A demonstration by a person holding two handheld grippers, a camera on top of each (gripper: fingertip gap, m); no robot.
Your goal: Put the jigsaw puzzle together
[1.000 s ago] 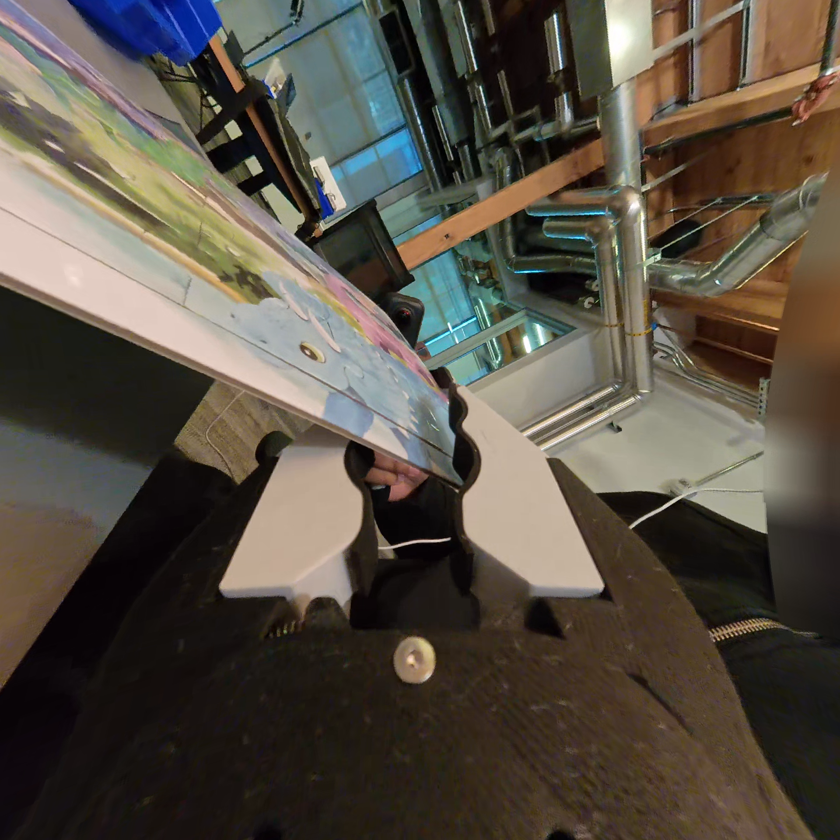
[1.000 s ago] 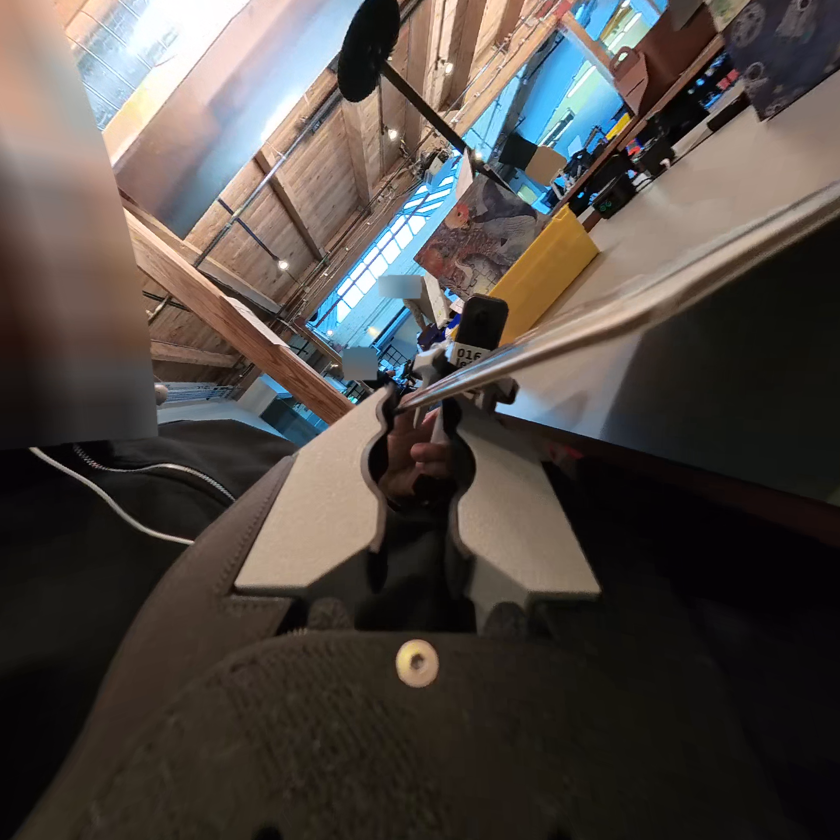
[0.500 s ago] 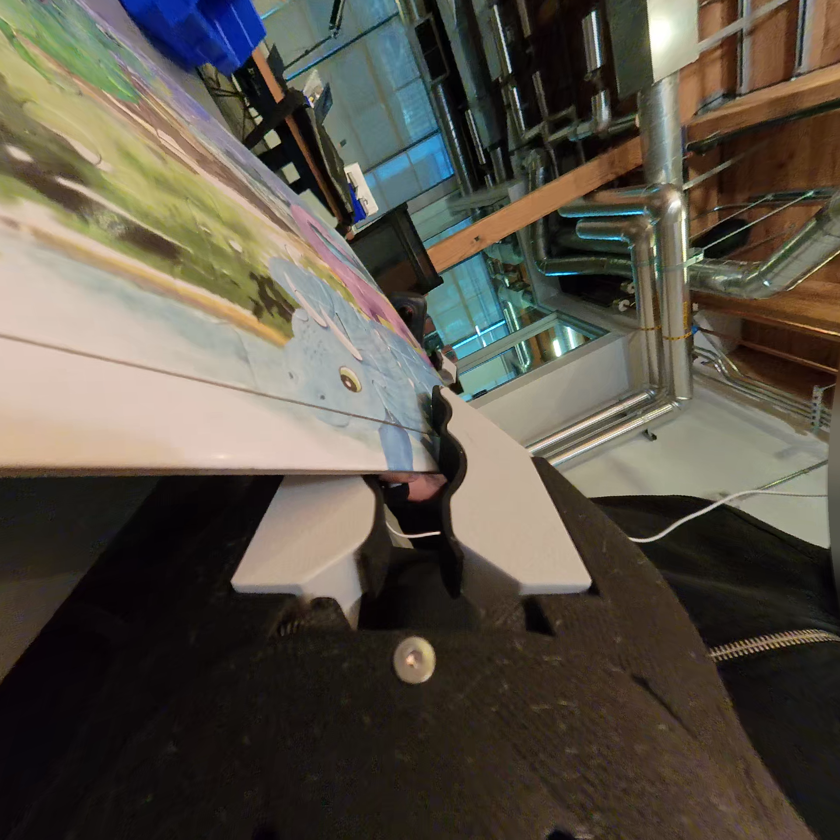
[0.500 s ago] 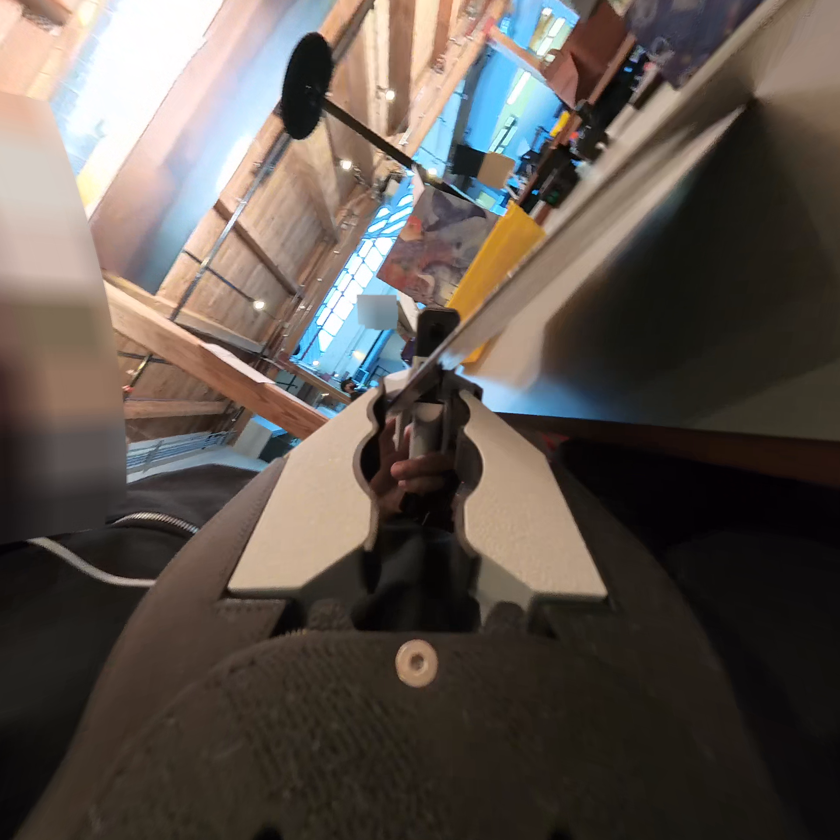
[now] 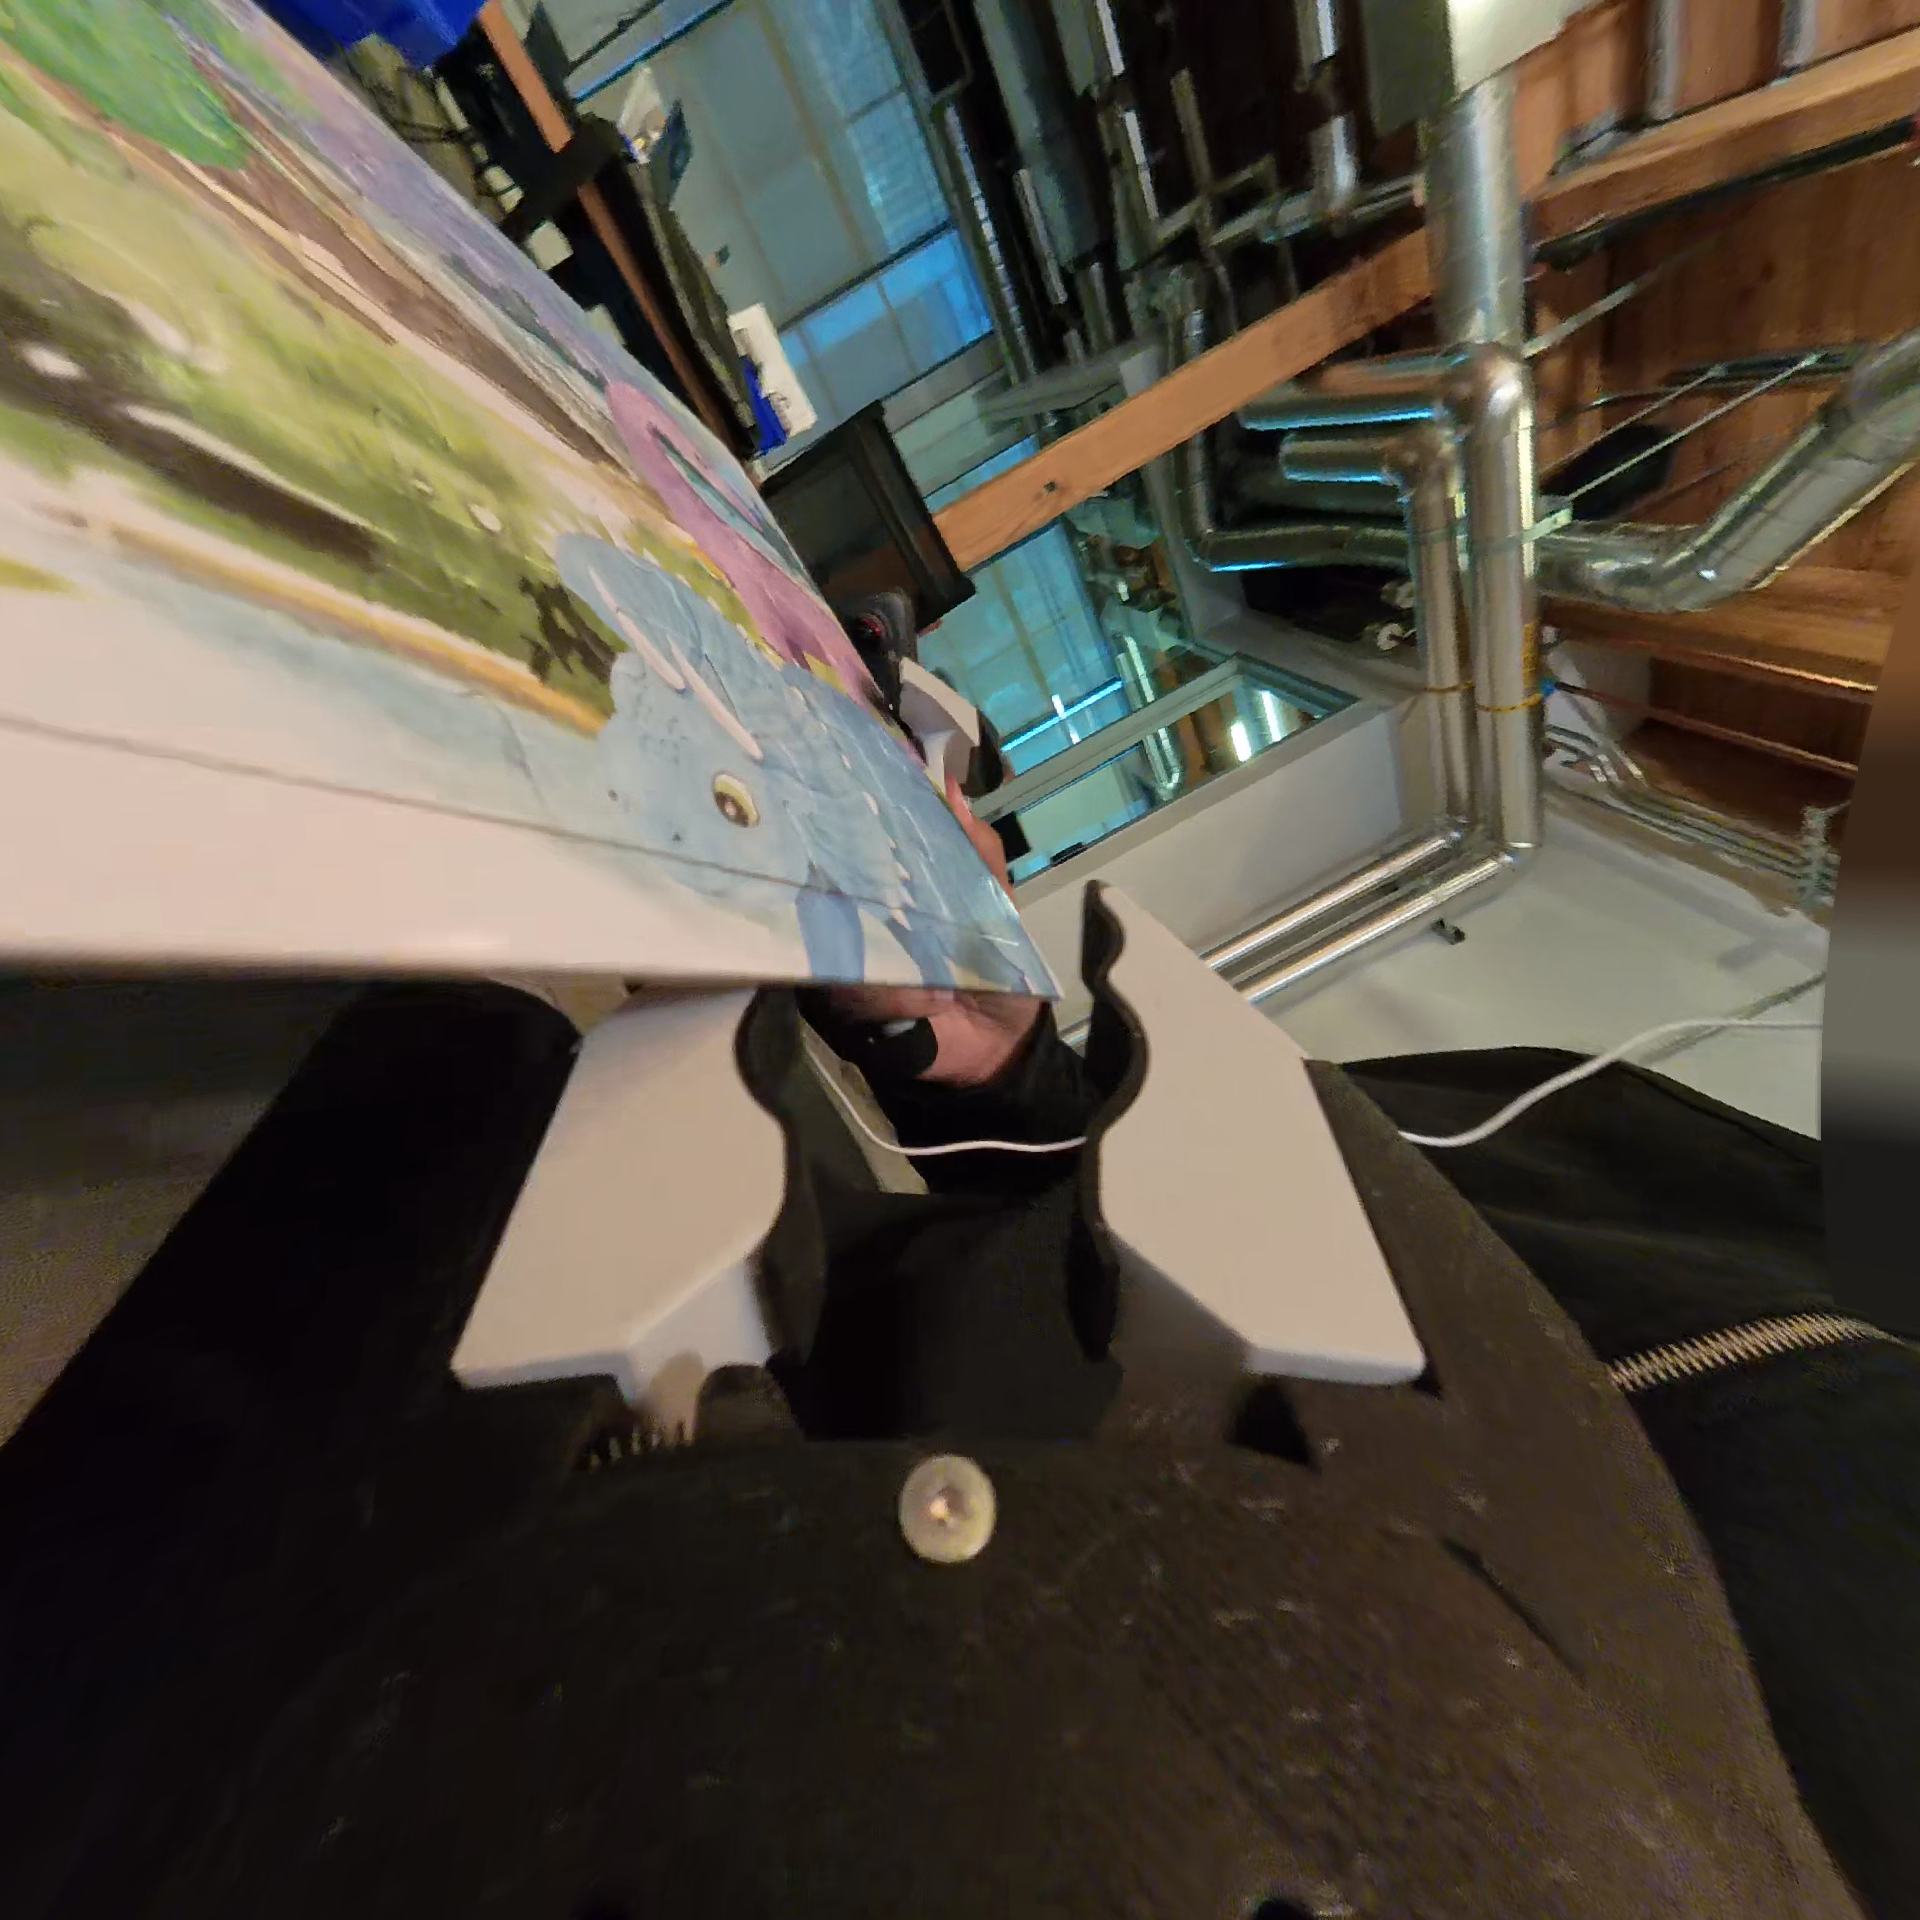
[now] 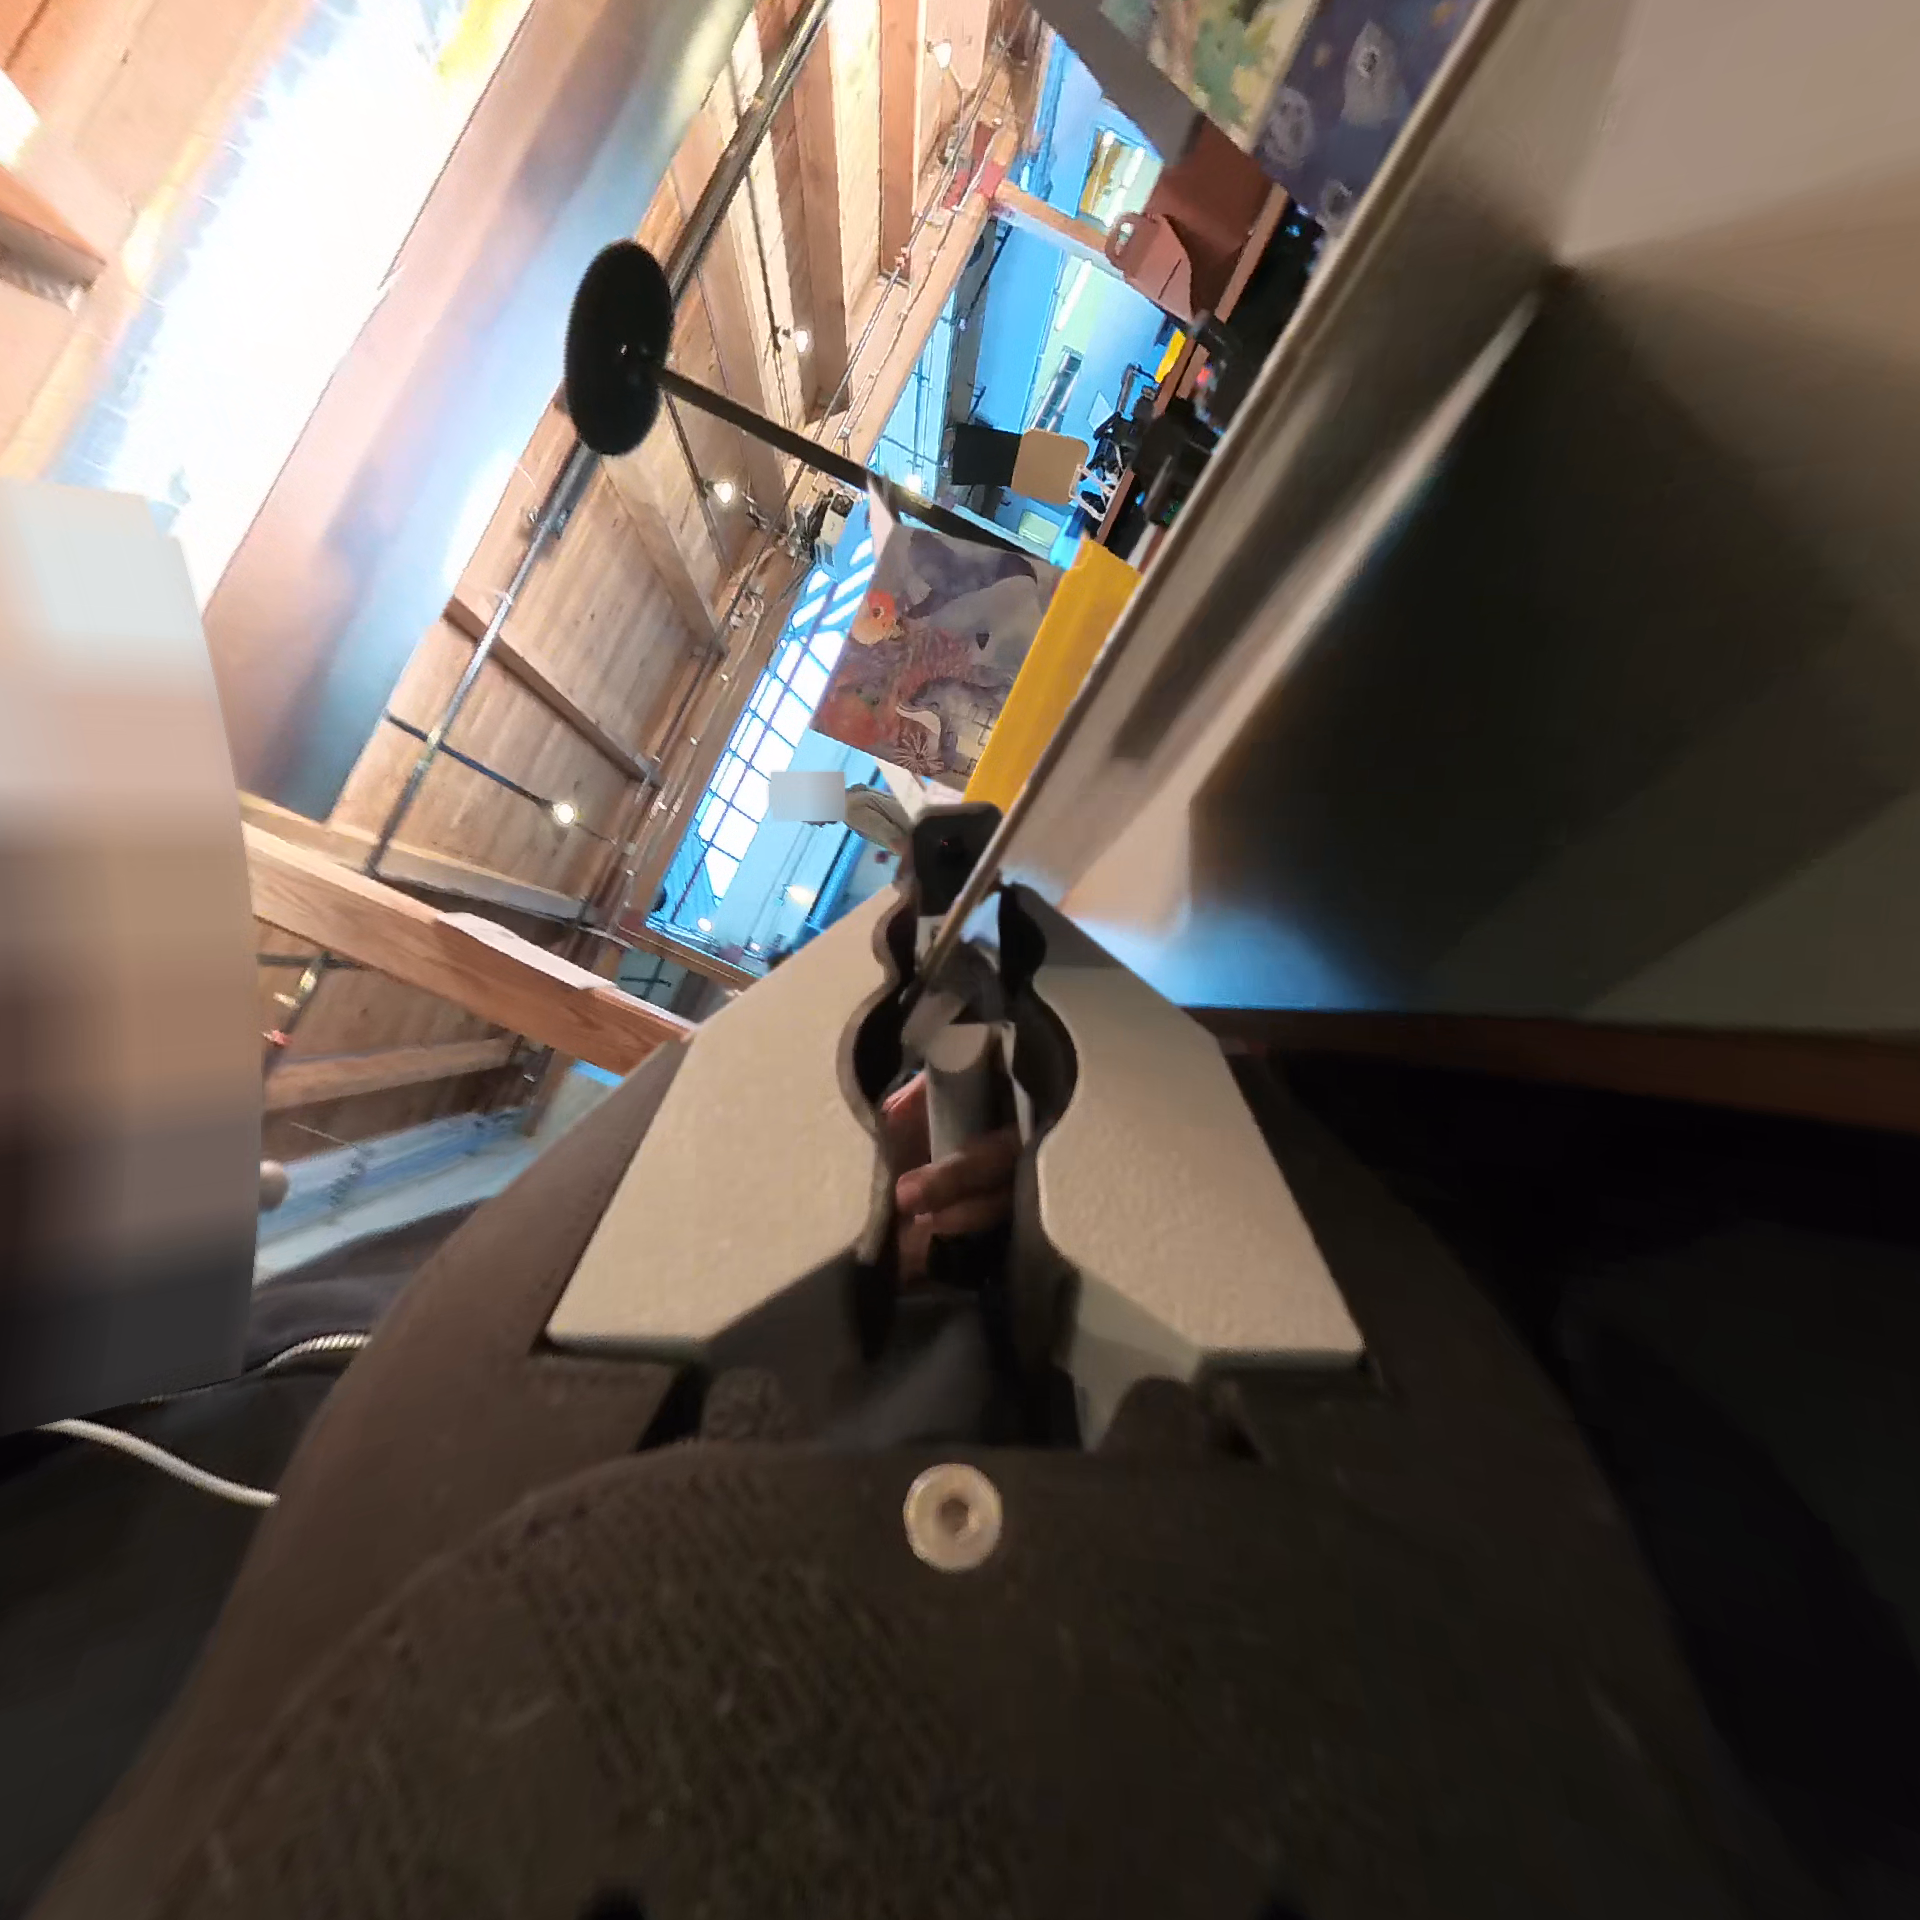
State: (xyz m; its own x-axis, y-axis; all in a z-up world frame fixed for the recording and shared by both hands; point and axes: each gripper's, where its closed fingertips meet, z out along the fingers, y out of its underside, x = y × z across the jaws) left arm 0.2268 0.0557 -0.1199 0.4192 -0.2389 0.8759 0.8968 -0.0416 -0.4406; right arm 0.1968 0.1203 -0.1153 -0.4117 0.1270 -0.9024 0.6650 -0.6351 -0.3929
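Puzzle board [image 5: 364, 665] slants from upper left toward my left gripper [image 5: 940, 1023], jaws apart, unclamped; my right gripper [image 6: 956, 971] pinches its edge.

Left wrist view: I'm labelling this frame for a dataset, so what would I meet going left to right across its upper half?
puzzle board → dark box on a stand → upright silver duct
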